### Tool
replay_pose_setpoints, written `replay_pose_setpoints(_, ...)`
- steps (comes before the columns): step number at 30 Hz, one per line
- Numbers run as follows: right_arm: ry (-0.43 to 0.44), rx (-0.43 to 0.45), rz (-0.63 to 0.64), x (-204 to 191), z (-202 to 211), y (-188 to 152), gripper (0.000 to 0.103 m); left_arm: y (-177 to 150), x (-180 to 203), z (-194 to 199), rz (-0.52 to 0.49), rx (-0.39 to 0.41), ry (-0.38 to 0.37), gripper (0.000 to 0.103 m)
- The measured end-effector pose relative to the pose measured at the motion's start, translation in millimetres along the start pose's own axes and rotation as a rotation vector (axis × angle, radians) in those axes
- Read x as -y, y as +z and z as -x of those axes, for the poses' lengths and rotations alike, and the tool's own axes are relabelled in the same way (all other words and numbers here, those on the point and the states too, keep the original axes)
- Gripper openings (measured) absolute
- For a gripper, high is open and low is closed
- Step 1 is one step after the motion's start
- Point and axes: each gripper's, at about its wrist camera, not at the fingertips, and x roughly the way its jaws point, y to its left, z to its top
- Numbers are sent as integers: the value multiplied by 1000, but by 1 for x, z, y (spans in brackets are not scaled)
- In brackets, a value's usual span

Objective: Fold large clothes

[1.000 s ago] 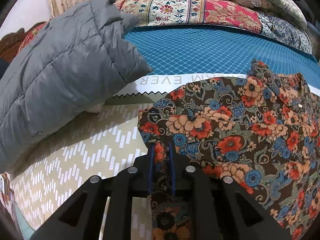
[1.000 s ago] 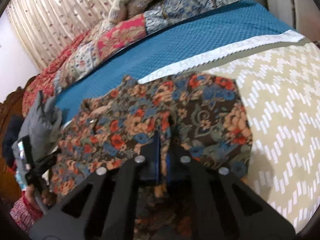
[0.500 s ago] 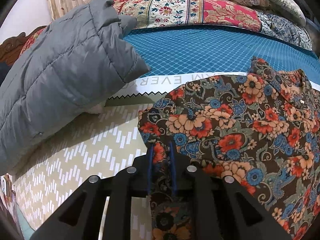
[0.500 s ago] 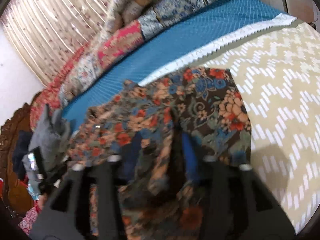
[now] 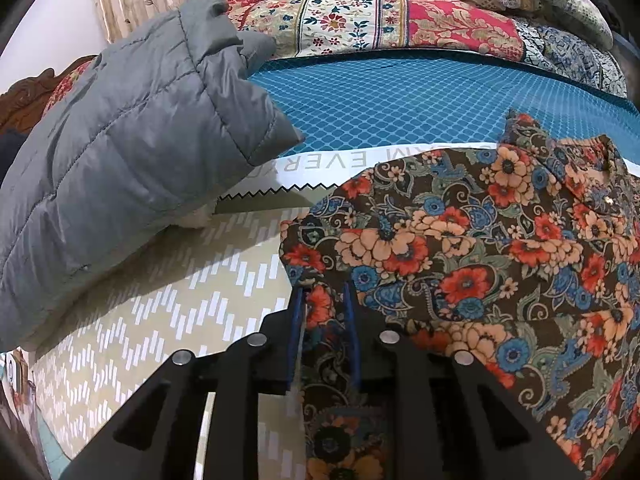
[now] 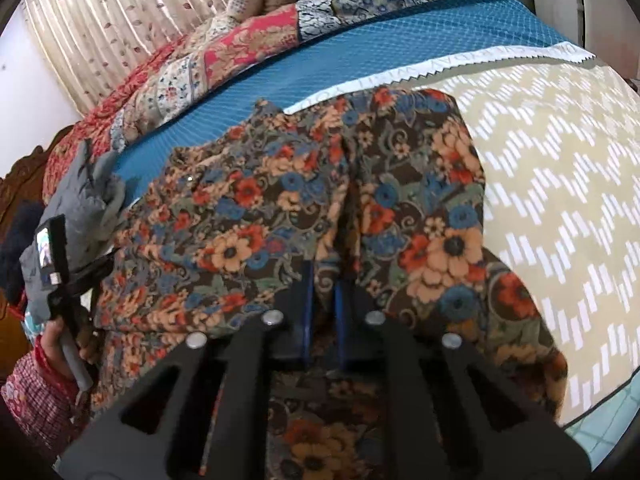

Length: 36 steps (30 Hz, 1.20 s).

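A brown floral shirt (image 5: 460, 248) lies partly folded on the bed, its collar toward the blue sheet. It also fills the middle of the right wrist view (image 6: 280, 208). My left gripper (image 5: 322, 300) is shut on the shirt's near left edge, cloth pinched between the blue pads. My right gripper (image 6: 324, 280) is shut on a fold of the shirt near its middle right. The left gripper and the hand holding it show at the left of the right wrist view (image 6: 60, 272).
A grey puffer jacket (image 5: 120, 152) lies at the left of the bed. Patterned quilts (image 5: 400, 28) are piled at the back. The blue sheet (image 5: 400, 96) and the beige zigzag cover (image 6: 552, 184) surround the shirt. The bed's edge is at the lower right (image 6: 600, 408).
The right gripper opened wide half a second ago and has shut again on a fold of the shirt, closer in. The left gripper has kept its hold, nearly still.
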Motion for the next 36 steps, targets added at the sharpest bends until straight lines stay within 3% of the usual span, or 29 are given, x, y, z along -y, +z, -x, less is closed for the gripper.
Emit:
replay_pose_setpoints(9,94,55,-60,16,1,-8,6,-2,-12,-2,62,-4,15,0)
replay_pose_setpoints(36,123,75,-67,20,6,-8,10,-6,-13,0,82,8,10,0)
